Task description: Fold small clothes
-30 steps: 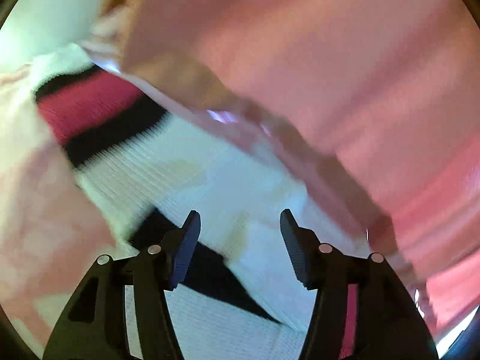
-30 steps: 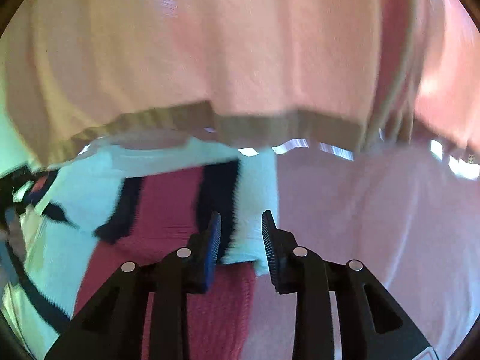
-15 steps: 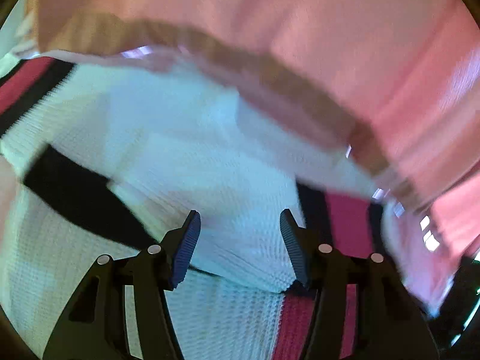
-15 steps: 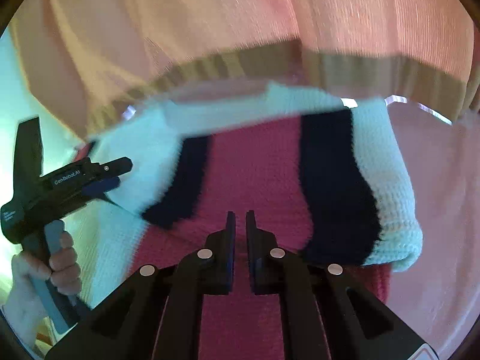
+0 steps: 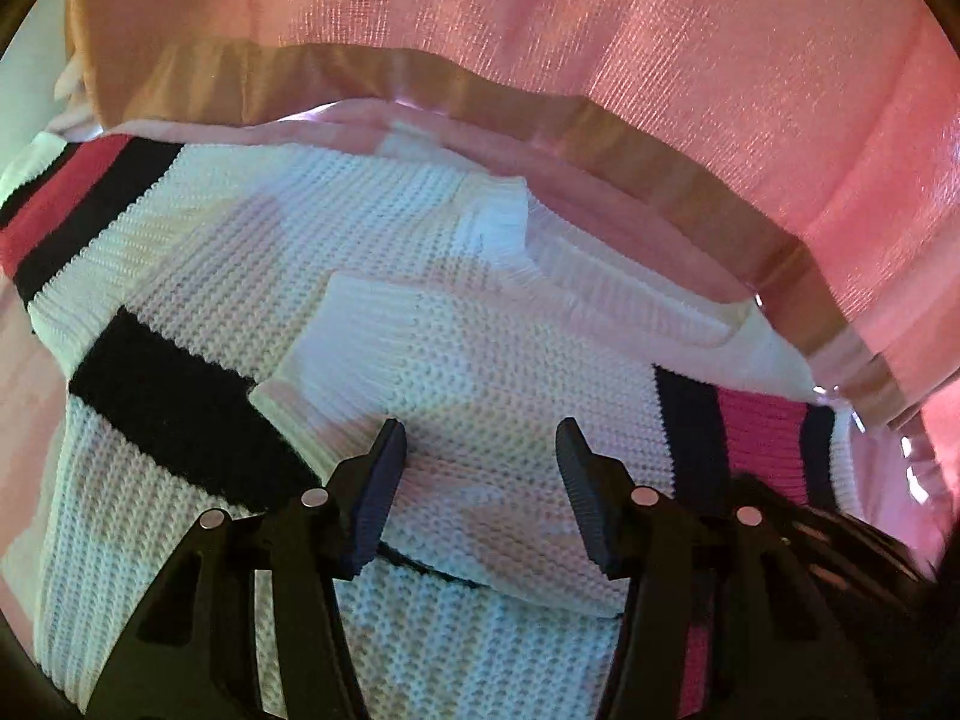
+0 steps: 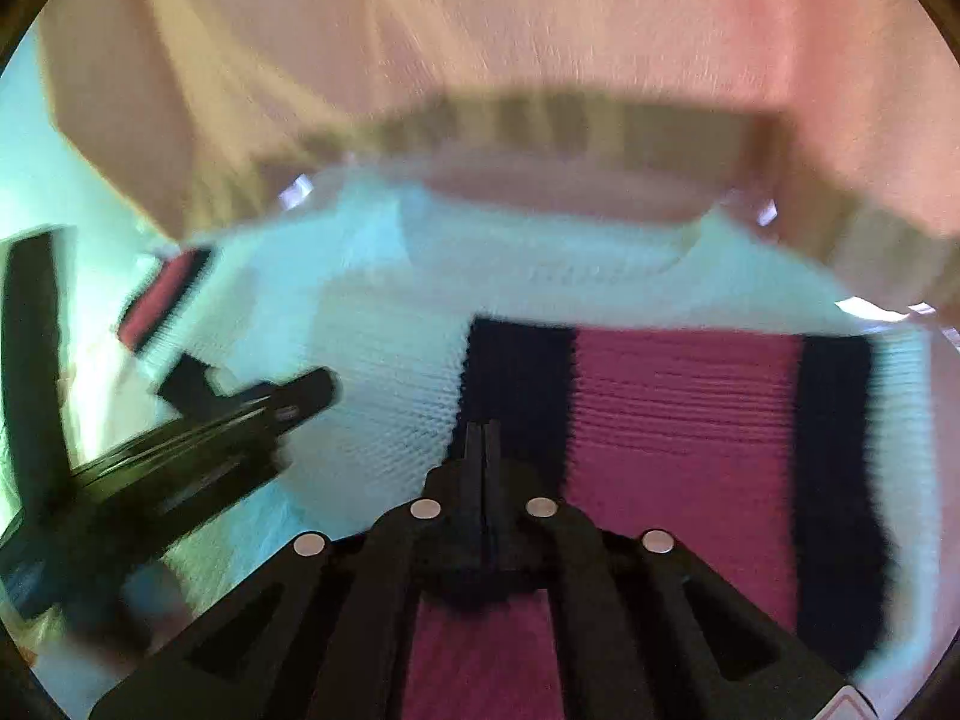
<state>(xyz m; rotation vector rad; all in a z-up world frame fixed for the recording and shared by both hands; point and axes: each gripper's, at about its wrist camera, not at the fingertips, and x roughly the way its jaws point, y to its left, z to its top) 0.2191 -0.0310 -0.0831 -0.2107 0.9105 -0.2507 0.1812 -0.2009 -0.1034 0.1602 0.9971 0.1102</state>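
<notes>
A white knit sweater (image 5: 480,228) with black and red stripes lies flat on a pink cloth (image 5: 636,228). One sleeve (image 5: 480,372) is folded across its body. My left gripper (image 5: 477,438) hangs just over that sleeve, pads apart and not pressing, its jaws closing slightly. In the right wrist view the sweater (image 6: 384,330) is blurred. My right gripper (image 6: 483,429) is shut over the black stripe (image 6: 516,372) beside the red band, with nothing visible between its tips. The left gripper (image 6: 300,399) shows at that view's left.
A person's pink top (image 5: 660,30) with a tan ribbed hem (image 5: 420,72) hangs over the far side of the sweater and fills the upper half of both views. The right gripper's dark body (image 5: 840,546) sits low right in the left view.
The right gripper's fingers went from apart to fully together while it moved over the striped part. The left gripper moved across the sweater, now above the folded sleeve, still parted.
</notes>
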